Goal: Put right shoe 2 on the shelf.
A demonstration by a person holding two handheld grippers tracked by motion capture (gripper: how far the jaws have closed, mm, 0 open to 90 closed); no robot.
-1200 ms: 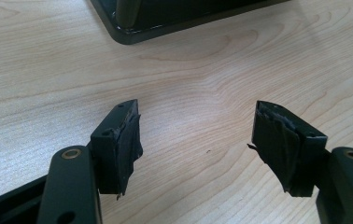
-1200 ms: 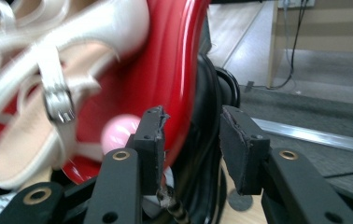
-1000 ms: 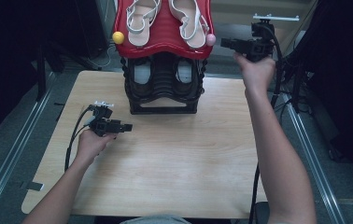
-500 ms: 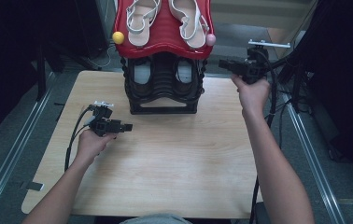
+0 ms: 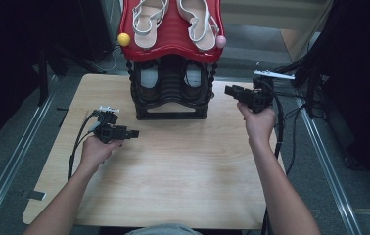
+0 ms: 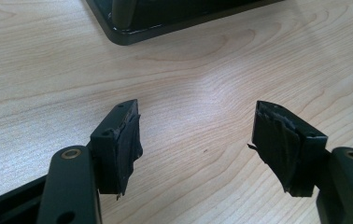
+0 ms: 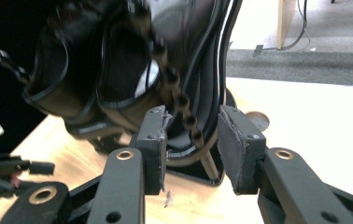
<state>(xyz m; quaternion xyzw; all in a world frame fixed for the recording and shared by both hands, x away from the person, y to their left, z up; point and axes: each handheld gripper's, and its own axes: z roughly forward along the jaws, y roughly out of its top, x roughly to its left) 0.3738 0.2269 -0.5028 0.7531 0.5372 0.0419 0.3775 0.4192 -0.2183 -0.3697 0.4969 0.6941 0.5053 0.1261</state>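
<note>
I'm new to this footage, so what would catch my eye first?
A bright red shoe rack top at the table's far edge, carrying pale strappy sandals, with dark shoes on the black tier beneath. The right gripper, jaws just closing with nothing between them, points at the rack's right side; the left gripper rests open on the wooden table.

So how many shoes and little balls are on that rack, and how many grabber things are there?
White sandals on the red top shelf: 2
Dark shoes on the black lower rack: 2
Little balls at the shelf corners: 2, one yellow, one pink
Grippers: 2, left gripper and right gripper
Total: 8
</note>
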